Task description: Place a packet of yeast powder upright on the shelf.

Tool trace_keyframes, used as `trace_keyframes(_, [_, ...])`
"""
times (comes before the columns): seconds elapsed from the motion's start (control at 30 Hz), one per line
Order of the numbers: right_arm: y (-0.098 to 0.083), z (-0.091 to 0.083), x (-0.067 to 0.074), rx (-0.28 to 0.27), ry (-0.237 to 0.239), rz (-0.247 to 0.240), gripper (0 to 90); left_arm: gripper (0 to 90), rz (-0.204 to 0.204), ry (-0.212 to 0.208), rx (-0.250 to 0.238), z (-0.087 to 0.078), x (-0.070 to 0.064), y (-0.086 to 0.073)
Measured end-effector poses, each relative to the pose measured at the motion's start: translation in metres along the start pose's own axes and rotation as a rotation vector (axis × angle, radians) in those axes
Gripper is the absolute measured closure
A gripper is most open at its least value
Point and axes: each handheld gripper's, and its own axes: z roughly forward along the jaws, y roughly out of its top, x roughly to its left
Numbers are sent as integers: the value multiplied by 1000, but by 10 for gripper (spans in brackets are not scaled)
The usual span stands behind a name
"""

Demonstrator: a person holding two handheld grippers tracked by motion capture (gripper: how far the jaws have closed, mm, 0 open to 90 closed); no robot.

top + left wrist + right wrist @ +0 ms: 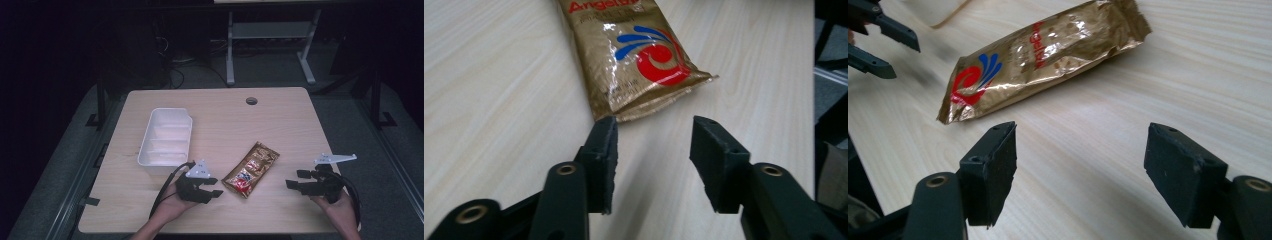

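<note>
A light wooden table bears every object. A white plastic compartmented tray lies on its left half, long axis running near to far. To the right of the tray, near the table's middle, a gold foil snack packet lies flat and diagonal, its far end pointing right. The left gripper sits just left of the packet's near end, close in front of the tray's near edge. The right gripper sits right of the packet, apart from it, by the near right edge. A round cable hole lies at the far edge, behind the packet.
</note>
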Motion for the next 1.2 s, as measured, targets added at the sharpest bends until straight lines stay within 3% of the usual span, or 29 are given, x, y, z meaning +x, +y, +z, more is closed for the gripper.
trace_keyframes(0.17, [11,3,-5,-4,13,28,274,668,-10,-9,15,12,5,11])
trace_keyframes(0.3, [24,7,-8,-7,13,29,273,745,-10,-2,49,23,8,21])
trace_keyframes(0.47, [43,15,-16,-14,34,65,264,820,-2,13,79,34,10,34])
trace_keyframes(0.57, [52,22,-20,-3,33,73,263,827,-13,14,83,40,11,40])
trace_keyframes(0.67, [60,29,-23,8,33,91,265,835,-1,21,104,46,11,46])
trace_keyframes(0.8, [68,40,-27,38,38,106,269,851,5,42,97,51,10,53])
trace_keyframes(0.93, [69,54,-30,66,34,117,272,851,15,43,135,59,9,53])
trace_keyframes(1.2, [63,74,-35,125,45,144,292,854,7,34,130,61,10,52])
